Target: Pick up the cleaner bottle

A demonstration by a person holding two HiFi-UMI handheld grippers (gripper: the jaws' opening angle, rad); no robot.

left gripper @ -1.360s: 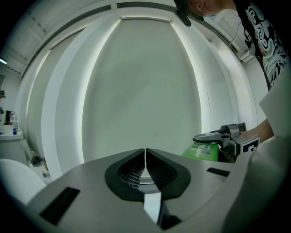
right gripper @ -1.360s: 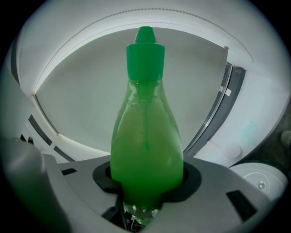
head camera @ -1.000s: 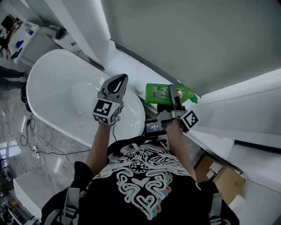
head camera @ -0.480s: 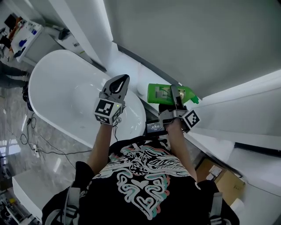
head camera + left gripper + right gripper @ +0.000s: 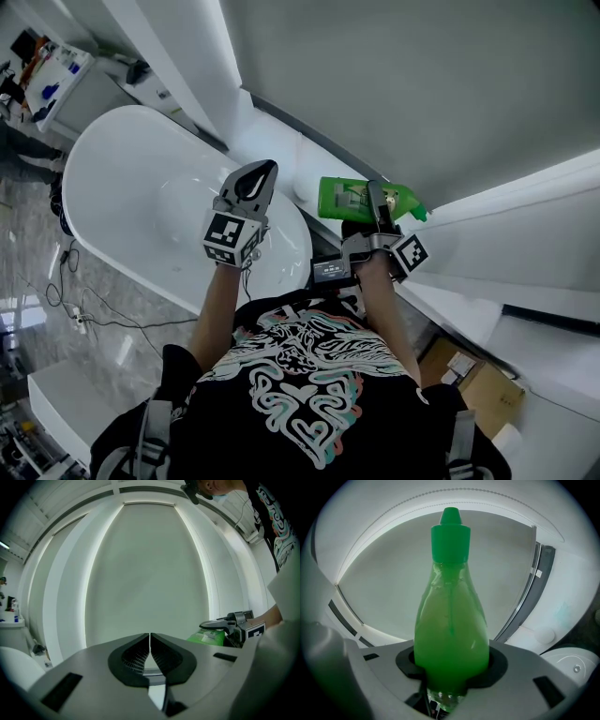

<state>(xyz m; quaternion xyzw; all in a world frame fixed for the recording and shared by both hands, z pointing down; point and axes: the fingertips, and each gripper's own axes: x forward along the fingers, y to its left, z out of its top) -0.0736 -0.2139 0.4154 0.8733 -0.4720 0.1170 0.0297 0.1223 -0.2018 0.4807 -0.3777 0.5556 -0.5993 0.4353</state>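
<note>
The green cleaner bottle (image 5: 349,198) with a green cap is held off the white ledge (image 5: 281,141), between the bathtub and the wall. My right gripper (image 5: 377,201) is shut on its wide lower body. In the right gripper view the bottle (image 5: 451,620) fills the middle, cap at the top, and both pads of the right gripper (image 5: 451,666) press its sides. My left gripper (image 5: 262,171) hovers over the tub's rim to the left of the bottle. Its jaws meet, shut on nothing (image 5: 149,637). From the left gripper view, the bottle (image 5: 206,637) shows at the right.
A white bathtub (image 5: 122,187) lies at the left, under the left gripper. A grey wall panel (image 5: 422,84) rises behind the ledge. A small white round object (image 5: 302,192) sits on the ledge by the bottle. Cables (image 5: 66,300) trail on the floor, and a cardboard box (image 5: 469,375) stands at lower right.
</note>
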